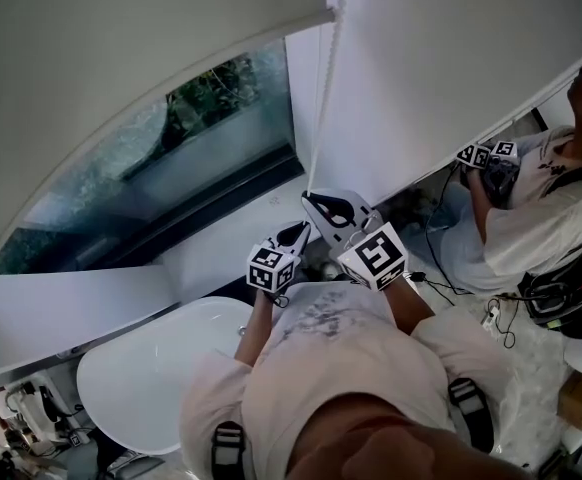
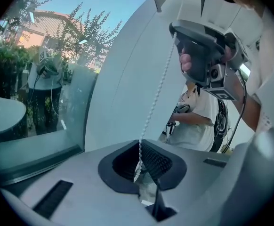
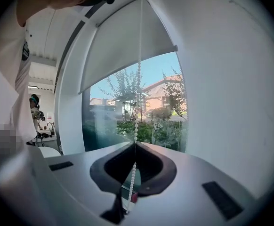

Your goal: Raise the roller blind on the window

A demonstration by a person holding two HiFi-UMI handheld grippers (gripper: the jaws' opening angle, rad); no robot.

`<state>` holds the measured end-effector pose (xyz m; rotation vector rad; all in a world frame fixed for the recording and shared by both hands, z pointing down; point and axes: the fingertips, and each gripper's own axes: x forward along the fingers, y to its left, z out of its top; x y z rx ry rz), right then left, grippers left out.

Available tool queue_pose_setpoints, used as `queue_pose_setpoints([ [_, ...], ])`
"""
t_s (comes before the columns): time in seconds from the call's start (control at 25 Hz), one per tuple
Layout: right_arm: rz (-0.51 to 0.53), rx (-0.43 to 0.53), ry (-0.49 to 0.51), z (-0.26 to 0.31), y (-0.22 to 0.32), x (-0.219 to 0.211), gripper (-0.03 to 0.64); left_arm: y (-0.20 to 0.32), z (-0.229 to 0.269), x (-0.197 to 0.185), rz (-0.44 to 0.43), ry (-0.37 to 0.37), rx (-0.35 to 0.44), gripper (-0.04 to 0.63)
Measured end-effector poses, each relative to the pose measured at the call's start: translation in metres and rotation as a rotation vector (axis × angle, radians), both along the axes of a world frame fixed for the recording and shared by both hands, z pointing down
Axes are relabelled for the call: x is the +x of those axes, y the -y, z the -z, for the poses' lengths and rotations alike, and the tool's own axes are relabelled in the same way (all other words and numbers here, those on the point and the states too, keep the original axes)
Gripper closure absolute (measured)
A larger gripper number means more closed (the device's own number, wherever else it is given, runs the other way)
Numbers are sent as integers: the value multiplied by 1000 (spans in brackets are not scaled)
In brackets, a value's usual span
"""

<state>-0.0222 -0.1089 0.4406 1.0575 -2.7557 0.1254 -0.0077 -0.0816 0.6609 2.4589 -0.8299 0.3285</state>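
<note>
The left tool [image 2: 139,147] is pinching the bead chain [image 2: 155,98], jaws pressed together on the beads. The right tool [image 3: 134,147] is gripping the same chain higher up, jaws also closed on it. The chain is hanging straight between the roller blind [image 1: 121,58] and the white wall [image 1: 451,68], and the blind is covering the upper part of the window [image 1: 171,168], with glass showing below its bottom edge.

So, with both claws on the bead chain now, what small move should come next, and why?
Probably pull the bead chain down a little. The left claw and right claw are both shut on it, and the roller blind covers the upper part of the window.
</note>
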Motion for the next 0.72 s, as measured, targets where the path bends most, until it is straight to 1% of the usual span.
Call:
queue_pose_setpoints([
  [0.08, 0, 4, -1, 0, 1, 1, 555, -3, 3, -2, -9, 12, 26, 580],
  [0.16, 0, 2, 2, 2, 2, 3, 555, -5, 8, -5, -10, 38, 67, 578],
  [0.24, 1, -1, 5, 6, 4, 9, 555, -5, 21, -5, -3, 48, 101, 578],
  [0.4, 4, 1, 6, 10, 7, 16, 555, -4, 57, -2, 1, 12, 143, 574],
  [0.56, 7, 7, 6, 6, 4, 7, 555, -6, 97, -10, -19, -18, 207, 541],
  [0.72, 8, 10, 3, 3, 4, 5, 555, -4, 157, -15, -14, -104, 287, 535],
])
